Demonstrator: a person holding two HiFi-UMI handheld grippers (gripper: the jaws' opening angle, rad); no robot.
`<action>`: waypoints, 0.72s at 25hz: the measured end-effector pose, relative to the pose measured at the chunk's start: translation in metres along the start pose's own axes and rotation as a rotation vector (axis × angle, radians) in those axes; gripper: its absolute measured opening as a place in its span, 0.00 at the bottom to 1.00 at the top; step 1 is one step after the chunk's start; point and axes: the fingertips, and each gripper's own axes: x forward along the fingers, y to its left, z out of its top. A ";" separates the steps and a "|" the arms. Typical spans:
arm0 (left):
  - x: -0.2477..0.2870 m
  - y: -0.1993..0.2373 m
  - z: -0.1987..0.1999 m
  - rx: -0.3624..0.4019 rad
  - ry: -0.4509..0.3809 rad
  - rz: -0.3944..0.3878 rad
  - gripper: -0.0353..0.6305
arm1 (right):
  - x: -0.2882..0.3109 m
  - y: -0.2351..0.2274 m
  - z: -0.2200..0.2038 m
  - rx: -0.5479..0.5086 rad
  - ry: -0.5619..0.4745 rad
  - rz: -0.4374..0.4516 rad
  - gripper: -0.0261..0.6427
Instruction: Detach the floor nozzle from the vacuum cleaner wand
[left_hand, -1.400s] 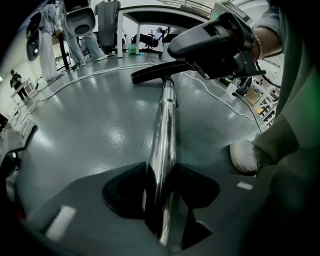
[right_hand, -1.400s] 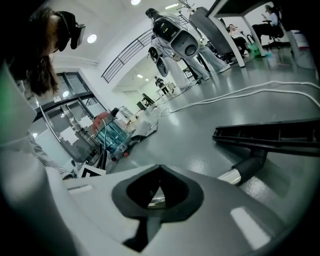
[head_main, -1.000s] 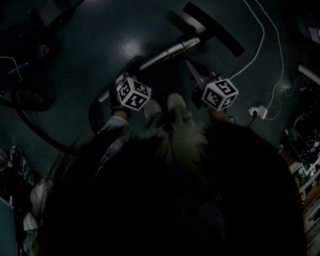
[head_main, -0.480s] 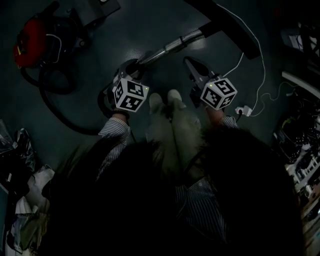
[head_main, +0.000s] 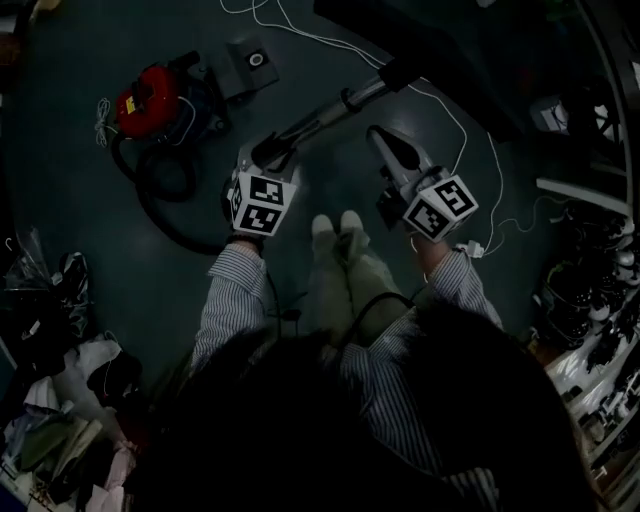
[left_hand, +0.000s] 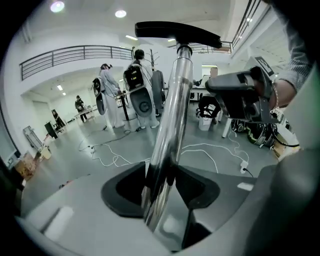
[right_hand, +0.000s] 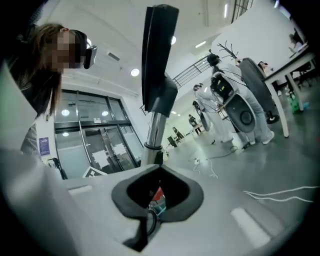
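Note:
My left gripper is shut on the chrome wand near its lower end. The wand slants up and to the right to the black floor nozzle, which is still joined to it. In the left gripper view the wand runs between the jaws of the left gripper up to the nozzle bar. My right gripper hovers just right of the wand, shut and empty. In its own view the right gripper points at the nozzle, which stands beyond the jaws.
The red vacuum body sits on the floor at upper left, with its black hose curling toward my left hand. A white cable and plug lie at right. Clutter fills the lower left, shelves the right. People in white suits stand far off.
Both grippers have risen well above the floor and the wand has come up with the left one. The floor now looks farther off, and the red vacuum has come into view.

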 end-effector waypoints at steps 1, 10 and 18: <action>-0.017 0.005 0.016 -0.009 -0.024 0.014 0.34 | -0.002 0.016 0.018 -0.009 -0.016 0.023 0.04; -0.157 0.035 0.138 -0.048 -0.315 0.113 0.35 | -0.027 0.108 0.168 -0.194 -0.146 0.315 0.04; -0.235 0.024 0.153 -0.113 -0.540 0.095 0.35 | -0.042 0.228 0.260 -0.268 -0.220 0.716 0.07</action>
